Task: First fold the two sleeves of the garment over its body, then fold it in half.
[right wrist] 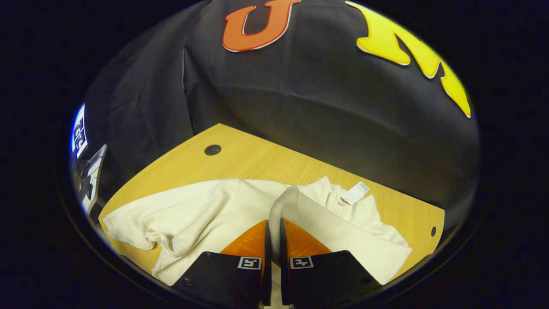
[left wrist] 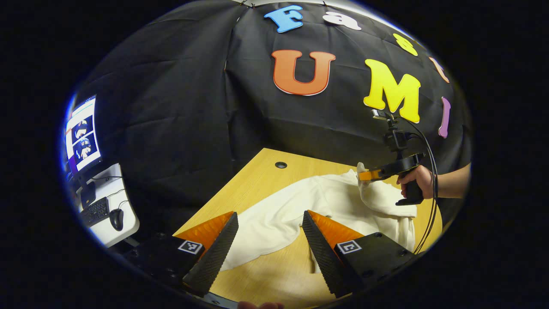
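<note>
White garment lies spread on wooden table. Right gripper pinches raised sleeve fold between closed fingers, likely to carry it over body. Left gripper hovers near hem, fingers wide apart, holding nothing, ready for other sleeve.

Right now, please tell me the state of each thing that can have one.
Left hand-held gripper: open, holding nothing, above the table's near edge.
Right hand-held gripper: shut on a fold of the garment, lifting it.
Garment: rumpled, not folded in half.
Table: partly covered by the garment.
Monitor: switched on.
</note>
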{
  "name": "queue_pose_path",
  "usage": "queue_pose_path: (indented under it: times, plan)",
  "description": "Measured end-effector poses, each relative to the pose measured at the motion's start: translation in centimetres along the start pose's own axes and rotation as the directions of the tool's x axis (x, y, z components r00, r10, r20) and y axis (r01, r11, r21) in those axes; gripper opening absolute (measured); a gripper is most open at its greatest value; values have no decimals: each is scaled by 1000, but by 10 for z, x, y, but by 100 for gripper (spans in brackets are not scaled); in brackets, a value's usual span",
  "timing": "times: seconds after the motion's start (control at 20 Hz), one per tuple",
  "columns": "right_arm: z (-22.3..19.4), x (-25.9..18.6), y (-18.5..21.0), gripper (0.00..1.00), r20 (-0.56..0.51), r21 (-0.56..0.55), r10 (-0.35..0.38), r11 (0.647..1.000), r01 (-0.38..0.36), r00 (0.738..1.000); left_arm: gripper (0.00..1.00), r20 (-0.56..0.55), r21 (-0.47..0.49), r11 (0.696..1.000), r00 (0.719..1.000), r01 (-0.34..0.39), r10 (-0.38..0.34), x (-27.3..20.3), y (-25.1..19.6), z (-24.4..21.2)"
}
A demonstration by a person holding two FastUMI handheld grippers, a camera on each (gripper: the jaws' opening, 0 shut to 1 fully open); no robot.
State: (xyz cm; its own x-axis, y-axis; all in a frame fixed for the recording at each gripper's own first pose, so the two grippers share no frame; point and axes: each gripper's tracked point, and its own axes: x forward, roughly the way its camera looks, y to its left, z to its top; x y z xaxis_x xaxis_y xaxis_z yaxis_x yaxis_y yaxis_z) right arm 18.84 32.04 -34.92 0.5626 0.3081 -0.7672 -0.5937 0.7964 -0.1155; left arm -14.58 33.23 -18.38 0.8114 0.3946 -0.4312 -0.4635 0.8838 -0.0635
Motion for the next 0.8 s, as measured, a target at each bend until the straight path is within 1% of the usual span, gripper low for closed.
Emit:
queue_pose_path:
  times: [0.1, 0.15, 0.2, 0.25, 0.3, 0.35, 0.4, 0.45, 0.55, 0.6, 0.7, 0.75, 0.8]
  plan:
    - [-11, 22, 11, 9, -38, 7, 7, 1000, -7, 999, 98, -18, -16, 1000, 1000, -19, 19, 0, 12, -9]
    - [-18, 30, 16, 12, -54, 7, 6, 1000, -5, 999, 98, -27, -24, 999, 999, -29, 28, -1, 17, -13]
    - [-18, 34, 22, 12, -58, 6, 19, 1000, -18, 998, 98, -35, -32, 999, 999, -38, 37, 0, 20, -18]
    - [-18, 40, 28, 16, -57, 3, 24, 1000, -24, 998, 98, -44, -38, 998, 998, -44, 42, 1, 23, -22]
    - [-16, 43, 30, 14, -50, -3, 28, 1000, -28, 998, 98, -52, -44, 998, 998, -48, 46, 2, 24, -26]
    - [-14, 43, 37, 24, -43, -4, 42, 999, -42, 998, 98, -58, -52, 997, 997, -53, 50, 5, 26, -30]
    - [-12, 39, 46, 29, -37, -2, 66, 998, -66, 997, 98, -62, -56, 997, 997, -55, 51, 5, 27, -32]
    - [-9, 34, 53, 45, -27, -1, 88, 996, -88, 996, 98, -64, -56, 997, 996, -58, 55, 7, 30, -36]
    - [-3, 21, 60, 77, 1, -13, 99, 995, -99, 995, 98, -61, -50, 997, 996, -64, 61, 9, 33, -40]
    - [1, 14, 62, 83, 21, -15, 102, 995, -102, 995, 98, -59, -43, 997, 996, -69, 66, 10, 35, -43]
    - [7, -6, 69, 85, 58, -21, 119, 993, -118, 991, 98, -64, -26, 997, 995, -79, 77, 11, 41, -52]
    - [9, -18, 71, 92, 74, -34, 125, 992, -122, 989, 98, -69, -21, 996, 994, -86, 84, 13, 44, -57]
    - [12, -31, 73, 95, 91, -44, 131, 991, -128, 987, 98, -73, -17, 996, 993, -91, 89, 13, 47, -63]
